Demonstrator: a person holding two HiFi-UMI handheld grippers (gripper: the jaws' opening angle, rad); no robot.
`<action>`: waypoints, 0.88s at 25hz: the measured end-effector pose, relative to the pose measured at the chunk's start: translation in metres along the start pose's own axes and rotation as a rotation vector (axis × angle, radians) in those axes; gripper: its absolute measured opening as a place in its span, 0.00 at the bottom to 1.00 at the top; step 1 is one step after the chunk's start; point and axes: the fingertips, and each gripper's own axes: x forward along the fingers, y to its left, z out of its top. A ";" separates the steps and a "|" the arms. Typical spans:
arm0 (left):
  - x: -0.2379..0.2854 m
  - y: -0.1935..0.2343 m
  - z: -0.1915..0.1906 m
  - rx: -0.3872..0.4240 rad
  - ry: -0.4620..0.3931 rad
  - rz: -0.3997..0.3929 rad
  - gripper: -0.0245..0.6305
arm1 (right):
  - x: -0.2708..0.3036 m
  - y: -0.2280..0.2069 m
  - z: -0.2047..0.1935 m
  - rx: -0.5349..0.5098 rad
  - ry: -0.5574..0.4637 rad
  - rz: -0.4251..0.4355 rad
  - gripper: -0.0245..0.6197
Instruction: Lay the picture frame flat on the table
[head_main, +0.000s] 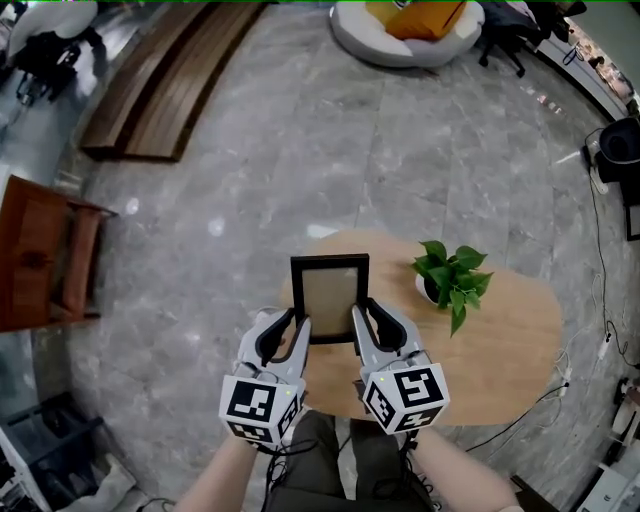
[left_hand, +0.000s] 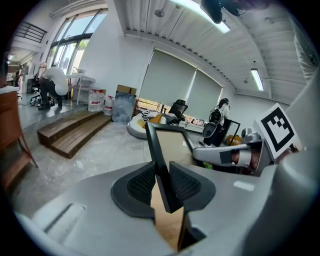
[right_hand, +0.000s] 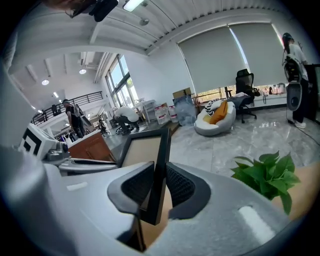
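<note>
Picture frame (head_main: 329, 298) held over near side of wooden table (head_main: 520, 350); left gripper (head_main: 297, 322) jaws pinched on its left edge, right gripper (head_main: 362, 312) jaws on its right edge.

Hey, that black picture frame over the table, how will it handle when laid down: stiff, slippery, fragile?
Probably stiff: the picture frame looks square with only the left claw and right claw pinching its side rails. Likely light, given those thin rails. Its smooth black edges may slip; glass, if any, could crack.
</note>
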 end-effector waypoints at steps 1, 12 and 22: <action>0.007 0.004 -0.011 -0.004 0.015 -0.001 0.20 | 0.006 -0.004 -0.011 0.005 0.015 -0.004 0.15; 0.064 0.040 -0.112 -0.077 0.148 0.005 0.20 | 0.065 -0.039 -0.113 0.051 0.153 -0.012 0.16; 0.093 0.053 -0.178 -0.143 0.238 0.031 0.20 | 0.092 -0.063 -0.182 0.085 0.259 -0.029 0.16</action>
